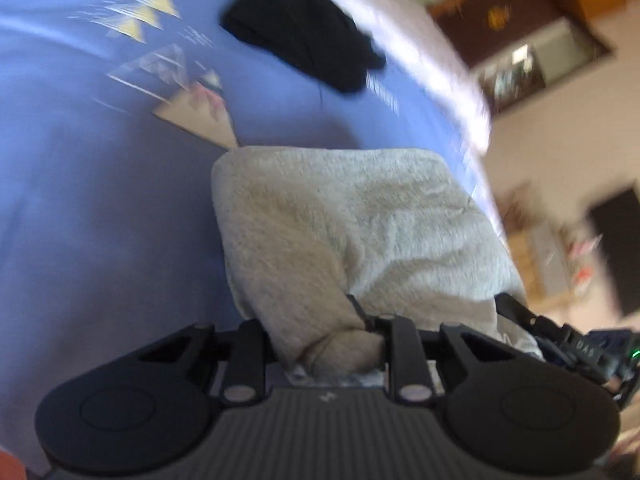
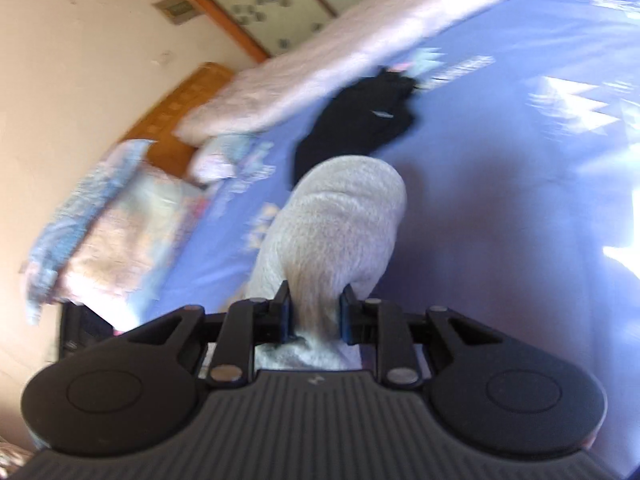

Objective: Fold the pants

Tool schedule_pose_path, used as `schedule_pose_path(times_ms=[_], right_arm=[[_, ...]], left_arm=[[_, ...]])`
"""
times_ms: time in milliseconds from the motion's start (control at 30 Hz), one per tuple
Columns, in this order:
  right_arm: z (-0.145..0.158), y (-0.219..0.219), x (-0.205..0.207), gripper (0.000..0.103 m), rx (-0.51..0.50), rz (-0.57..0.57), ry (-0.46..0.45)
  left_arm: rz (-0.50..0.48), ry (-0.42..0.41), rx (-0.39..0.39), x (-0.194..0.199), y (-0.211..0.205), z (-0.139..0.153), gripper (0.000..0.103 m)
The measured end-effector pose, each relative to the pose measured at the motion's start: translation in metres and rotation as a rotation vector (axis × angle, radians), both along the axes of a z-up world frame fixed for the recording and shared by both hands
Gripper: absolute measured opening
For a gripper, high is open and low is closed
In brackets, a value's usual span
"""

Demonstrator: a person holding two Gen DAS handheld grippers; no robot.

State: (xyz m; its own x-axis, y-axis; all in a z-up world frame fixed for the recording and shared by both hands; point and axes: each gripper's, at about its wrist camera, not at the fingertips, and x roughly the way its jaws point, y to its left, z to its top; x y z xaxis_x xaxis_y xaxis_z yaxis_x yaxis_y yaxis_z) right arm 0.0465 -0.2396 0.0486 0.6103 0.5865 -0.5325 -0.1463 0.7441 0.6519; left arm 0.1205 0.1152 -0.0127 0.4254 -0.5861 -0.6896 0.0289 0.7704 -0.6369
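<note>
The light grey fleece pants (image 1: 340, 232) hang doubled over above the blue bed sheet (image 1: 80, 208). My left gripper (image 1: 324, 340) is shut on a bunched edge of them. In the right wrist view the same grey pants (image 2: 340, 220) droop forward from my right gripper (image 2: 316, 316), which is shut on a thick fold between its blue pads (image 2: 285, 316). My right gripper also shows at the far right of the left wrist view (image 1: 560, 336), holding the other end of the fold. Both views are motion-blurred.
A black folded garment (image 1: 300, 32) lies on the sheet beyond the pants, also in the right wrist view (image 2: 360, 120). A pink quilt (image 2: 320, 60) runs along the bed's far edge. Pillows (image 2: 120, 216) lie near a wooden headboard (image 2: 180, 104).
</note>
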Motion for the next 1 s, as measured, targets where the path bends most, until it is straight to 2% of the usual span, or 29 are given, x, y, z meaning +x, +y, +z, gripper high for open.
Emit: schedule_pose_path(times_ms=[67, 100, 133, 167, 233, 300, 333, 467, 567, 600, 633, 667, 700, 867, 1000], right_arm=[[-0.029, -0.004, -0.01, 0.032, -0.1, -0.066, 0.084], [-0.043, -0.006, -0.014, 0.037, -0.145, -0.1, 0.126], [-0.054, -0.01, -0.019, 0.042, -0.132, -0.126, 0.149], [-0.06, -0.015, -0.024, 0.051, -0.074, -0.155, 0.155], [-0.063, -0.022, -0.033, 0.053, 0.035, -0.195, 0.162], [-0.06, -0.03, -0.04, 0.06, 0.075, -0.216, 0.149], [-0.056, -0.032, -0.041, 0.061, 0.084, -0.218, 0.134], [-0.047, -0.031, -0.046, 0.08, 0.102, -0.204, 0.068], [-0.051, -0.016, -0.038, 0.08, -0.008, -0.155, 0.071], [-0.054, -0.009, -0.03, 0.08, -0.04, -0.143, 0.081], [-0.058, -0.005, -0.024, 0.076, -0.054, -0.135, 0.09], [-0.066, -0.003, -0.023, 0.053, -0.051, -0.123, 0.097], [-0.071, -0.003, -0.022, 0.023, -0.038, -0.117, 0.103], [-0.059, -0.011, -0.033, 0.018, -0.062, -0.174, 0.01], [-0.075, -0.013, -0.032, 0.023, -0.089, -0.188, 0.049]], left_arm=[[-0.015, 0.013, 0.101, 0.004, -0.028, -0.011, 0.032], [-0.021, 0.01, 0.154, 0.004, -0.039, -0.016, 0.042], [-0.022, 0.003, 0.198, 0.002, -0.048, -0.018, 0.044], [-0.013, -0.013, 0.235, 0.001, -0.054, -0.017, 0.045], [-0.007, -0.03, 0.287, -0.005, -0.061, -0.012, 0.048], [0.005, -0.029, 0.335, -0.008, -0.066, -0.007, 0.053], [0.009, -0.027, 0.351, -0.01, -0.067, -0.006, 0.057], [0.024, -0.018, 0.373, -0.011, -0.067, -0.004, 0.06], [0.031, -0.017, 0.378, -0.013, -0.067, -0.003, 0.061], [0.031, -0.017, 0.382, -0.012, -0.067, -0.003, 0.062], [0.03, -0.018, 0.389, -0.012, -0.068, -0.002, 0.062], [0.029, -0.021, 0.397, -0.013, -0.069, -0.001, 0.063], [0.025, -0.024, 0.404, -0.013, -0.069, 0.0, 0.065], [0.01, -0.036, 0.419, -0.016, -0.07, 0.002, 0.073], [-0.002, -0.038, 0.426, -0.016, -0.073, -0.002, 0.079]])
